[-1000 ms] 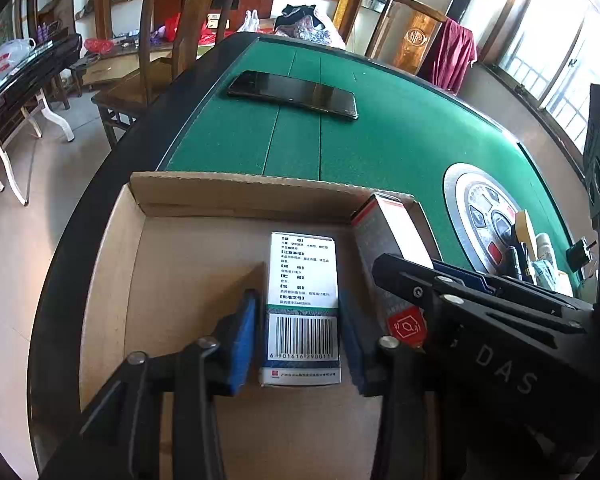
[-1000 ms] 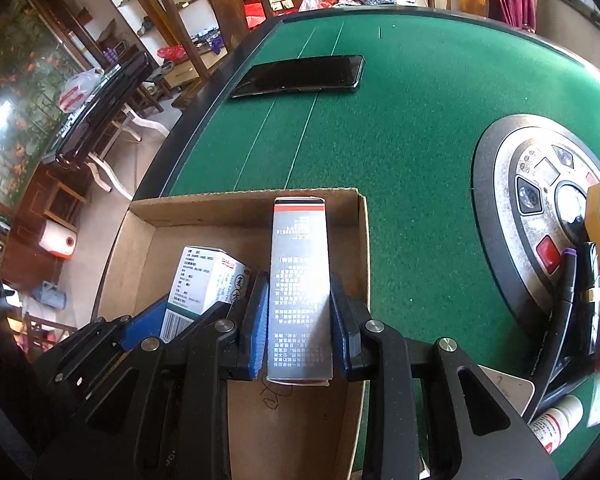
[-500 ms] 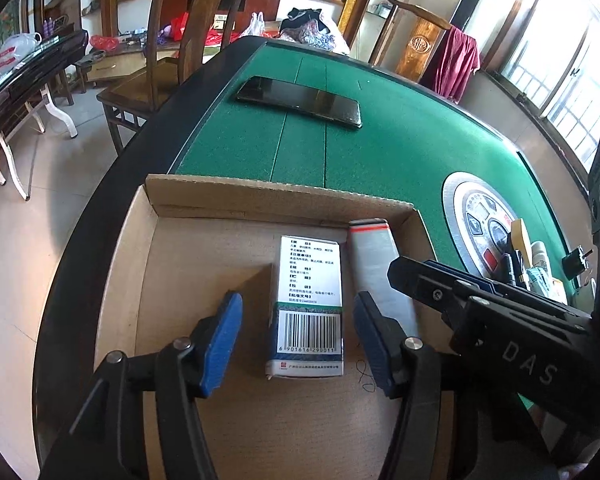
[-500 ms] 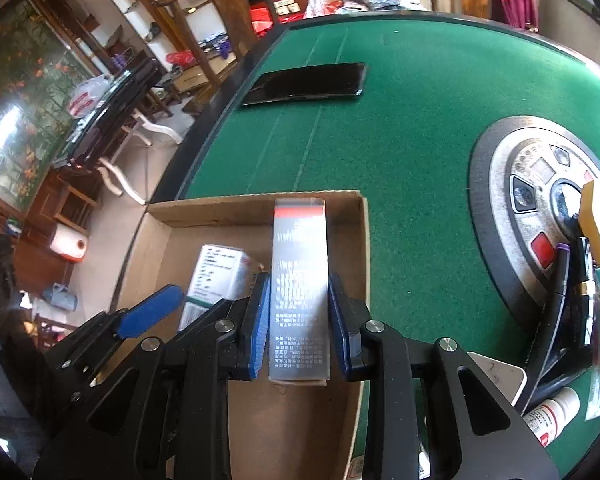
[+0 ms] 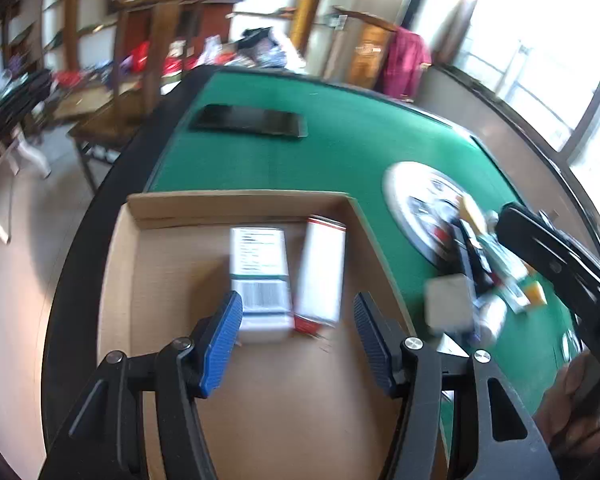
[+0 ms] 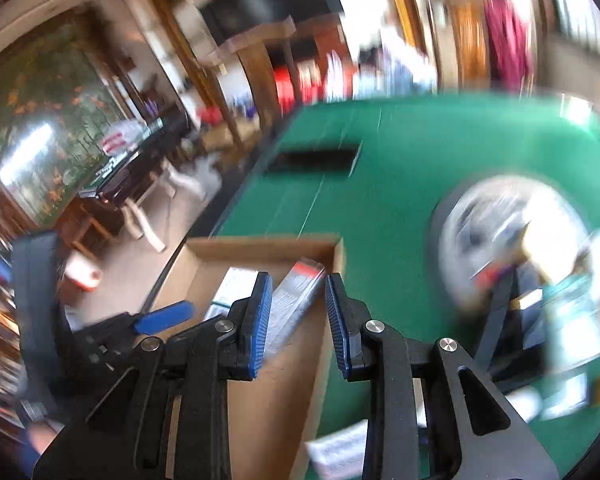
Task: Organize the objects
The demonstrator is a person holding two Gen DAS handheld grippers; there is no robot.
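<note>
Left wrist shows both boxes (image 5: 260, 280) in tray (image 5: 120, 280), right wrist blurred

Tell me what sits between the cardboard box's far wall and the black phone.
Nothing: only bare green felt lies between the cardboard box and the black phone, as the left wrist view shows.

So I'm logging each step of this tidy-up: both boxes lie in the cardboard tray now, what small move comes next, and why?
Probably swing the right tool toward the clutter by the round panel for another item. Both tools stand open and empty, and the barcode box and red-trimmed box lie side by side in the tray.
</note>
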